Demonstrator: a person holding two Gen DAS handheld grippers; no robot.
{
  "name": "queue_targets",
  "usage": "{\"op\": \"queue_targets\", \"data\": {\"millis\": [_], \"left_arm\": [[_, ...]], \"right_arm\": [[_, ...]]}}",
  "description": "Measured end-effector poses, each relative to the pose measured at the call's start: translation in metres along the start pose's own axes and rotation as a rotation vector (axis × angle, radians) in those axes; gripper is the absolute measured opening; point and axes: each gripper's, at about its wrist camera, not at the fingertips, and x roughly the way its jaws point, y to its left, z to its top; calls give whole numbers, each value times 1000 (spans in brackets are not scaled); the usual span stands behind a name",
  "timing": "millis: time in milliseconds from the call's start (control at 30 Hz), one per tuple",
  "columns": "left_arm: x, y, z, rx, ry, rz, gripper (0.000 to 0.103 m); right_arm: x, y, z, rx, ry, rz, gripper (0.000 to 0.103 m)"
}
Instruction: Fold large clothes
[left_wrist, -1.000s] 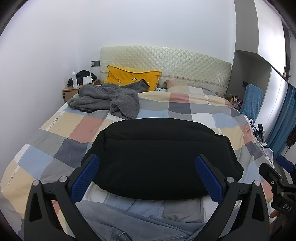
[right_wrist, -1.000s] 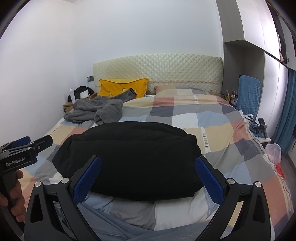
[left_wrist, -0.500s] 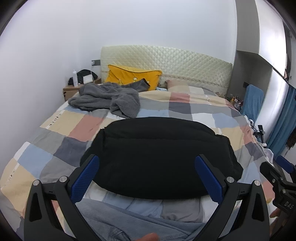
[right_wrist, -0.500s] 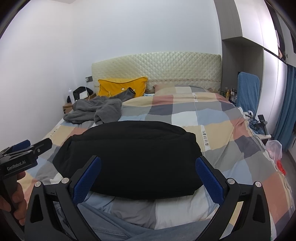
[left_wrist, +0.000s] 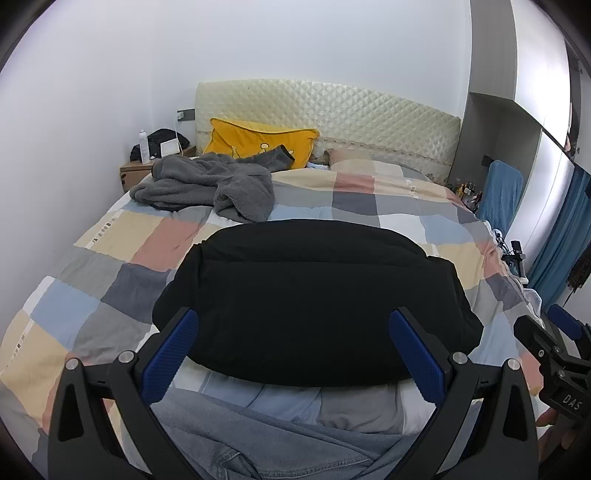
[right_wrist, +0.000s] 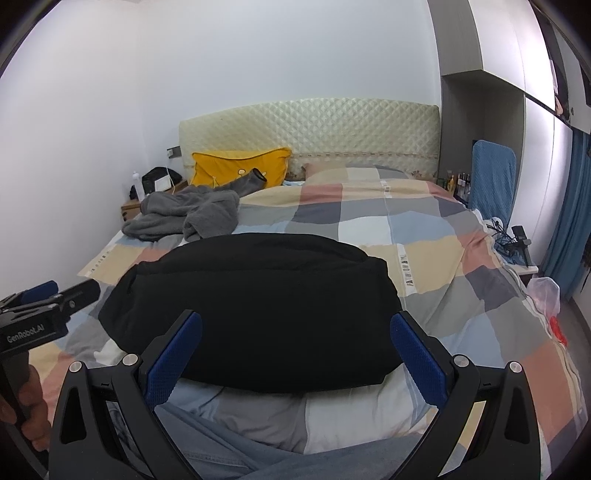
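Note:
A folded black garment (left_wrist: 314, 306) lies flat on the checked bed cover (left_wrist: 110, 266); it also shows in the right wrist view (right_wrist: 258, 310). My left gripper (left_wrist: 295, 354) is open and empty, held above the garment's near edge. My right gripper (right_wrist: 295, 354) is open and empty too, over the same near edge. A crumpled grey fleece garment (left_wrist: 210, 186) lies near the pillows at the far left, also in the right wrist view (right_wrist: 188, 216). Blue denim (left_wrist: 258, 439) lies at the bed's near edge under the grippers.
A yellow pillow (left_wrist: 258, 142) leans on the quilted headboard (left_wrist: 332, 114). A wooden nightstand (left_wrist: 135, 173) with a bottle stands at the far left by the wall. A blue chair (right_wrist: 493, 173), cables and a plastic bag (right_wrist: 545, 299) lie right of the bed.
Both grippers have drawn back and risen slightly from the black garment; the views shifted a little. Both jaws stay open and the garment has not moved.

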Motion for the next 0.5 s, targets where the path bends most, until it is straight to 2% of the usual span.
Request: {"op": "queue_targets", "data": {"millis": [500], "left_arm": [[-2, -1, 0, -4, 7, -9, 102]], "right_arm": [[-2, 3, 1, -5, -9, 4, 103]]}}
